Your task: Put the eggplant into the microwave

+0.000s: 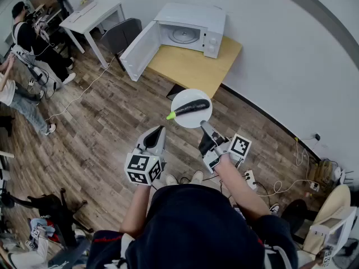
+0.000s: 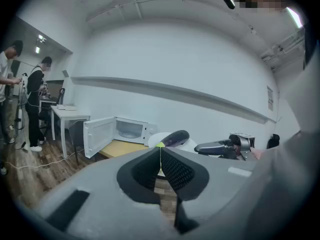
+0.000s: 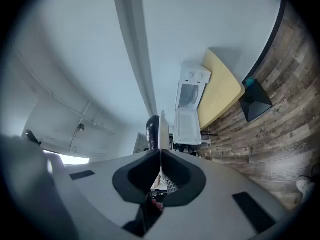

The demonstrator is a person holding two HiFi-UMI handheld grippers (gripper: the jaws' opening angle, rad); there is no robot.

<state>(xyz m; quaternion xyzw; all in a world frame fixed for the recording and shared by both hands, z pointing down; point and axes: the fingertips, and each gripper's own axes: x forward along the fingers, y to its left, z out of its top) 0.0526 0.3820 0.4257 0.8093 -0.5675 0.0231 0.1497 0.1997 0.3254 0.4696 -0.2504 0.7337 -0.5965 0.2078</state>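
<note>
As the right gripper clenched the plate by its near rim, the eggplant lay level for the far microwave; the left gripper had its jaws closed, empty.

The microwave stands open, its door swung aside leftward.
</note>
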